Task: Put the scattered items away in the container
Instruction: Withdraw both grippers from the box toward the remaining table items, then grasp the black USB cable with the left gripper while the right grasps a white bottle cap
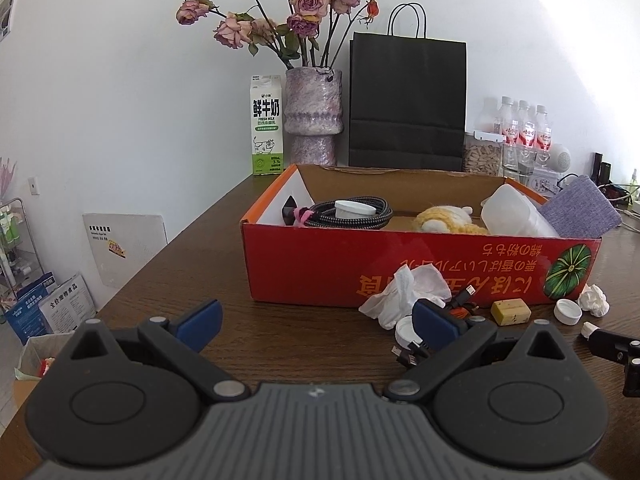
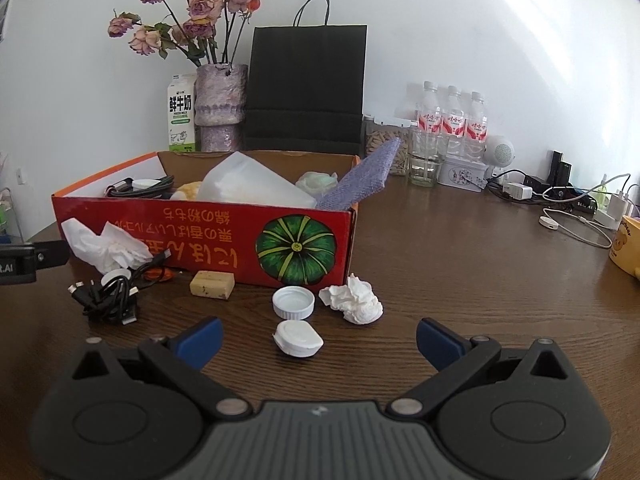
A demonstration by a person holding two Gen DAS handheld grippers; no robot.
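Note:
A red cardboard box stands on the brown table and holds a cable coil, a plush toy, a plastic jug and a purple cloth. In front of it lie a loose tissue, a black cable bundle, a yellow block, a white cap, a white lid and a crumpled tissue. My left gripper is open and empty, left of the clutter. My right gripper is open and empty, around the white lid.
A vase of dried roses, a milk carton, a black paper bag and water bottles stand behind the box by the wall. Chargers and cables and a yellow mug lie at the right.

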